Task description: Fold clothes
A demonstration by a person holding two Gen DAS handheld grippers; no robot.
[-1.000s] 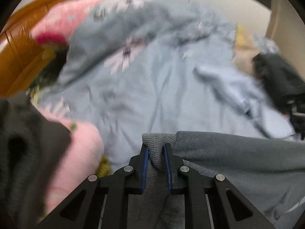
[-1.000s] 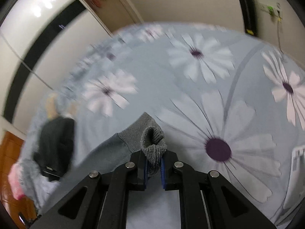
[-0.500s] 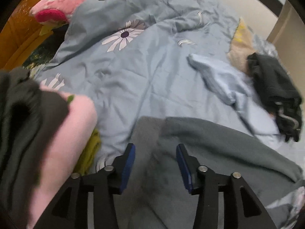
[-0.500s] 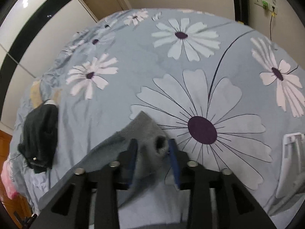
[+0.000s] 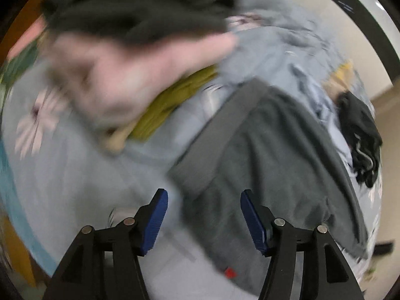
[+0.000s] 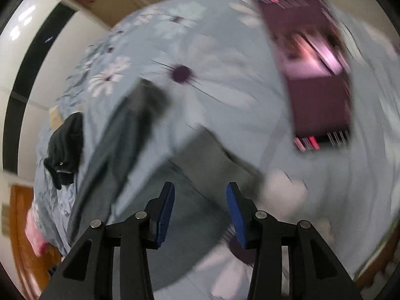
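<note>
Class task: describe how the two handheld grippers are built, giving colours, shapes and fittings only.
Left gripper and right gripper look alike: matte black angular frames with triangular cut-outs, round silver pivot pins at the joints, and two flat fingers faced with ribbed blue pads. No cables or markings show.

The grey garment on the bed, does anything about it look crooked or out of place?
Yes. The grey garment lies diagonally across the floral bedspread, one edge doubled over in a slanted band, not squared up. Beyond it, a black garment sits crumpled near the bed's edge. Blur hides finer detail.
</note>
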